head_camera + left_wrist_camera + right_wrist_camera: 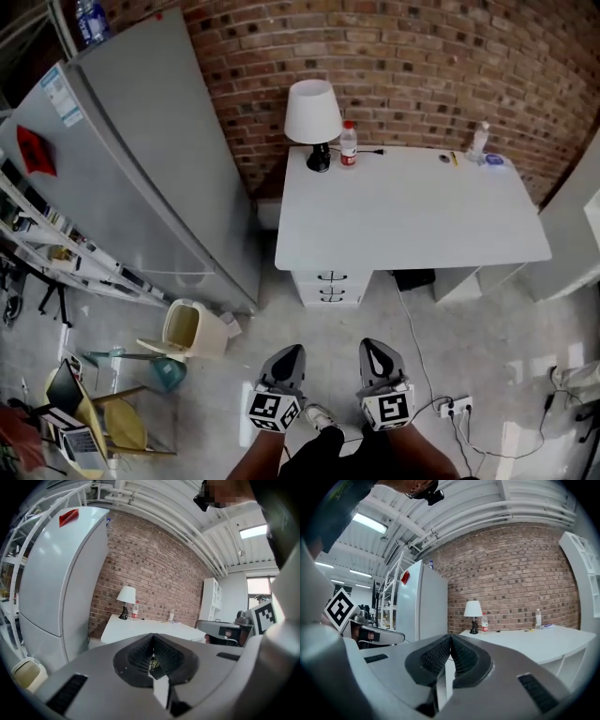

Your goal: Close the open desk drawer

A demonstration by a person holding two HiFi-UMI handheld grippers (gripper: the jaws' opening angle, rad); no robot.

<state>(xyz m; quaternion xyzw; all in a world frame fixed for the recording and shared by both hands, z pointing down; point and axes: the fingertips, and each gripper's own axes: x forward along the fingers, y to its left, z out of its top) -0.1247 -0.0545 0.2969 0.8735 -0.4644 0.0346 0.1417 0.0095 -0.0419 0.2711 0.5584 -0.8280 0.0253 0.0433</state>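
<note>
A white desk (412, 211) stands against the brick wall. Its drawer unit (330, 287), with three handled fronts, juts out below the desk's front edge on the left side; I cannot tell from the head view which drawer is open. My left gripper (292, 351) and right gripper (368, 344) hang side by side low in the head view, well short of the desk, both pointing toward it. In the left gripper view the left gripper (153, 641) is shut with nothing held. In the right gripper view the right gripper (450, 640) is also shut and empty.
A tall grey fridge (141, 159) stands left of the desk. A lamp (312, 112) and a bottle (348, 143) sit on the desk's back edge. On the floor are a small bin (183, 328), a yellow chair (103, 427) and a power strip with cables (455, 407).
</note>
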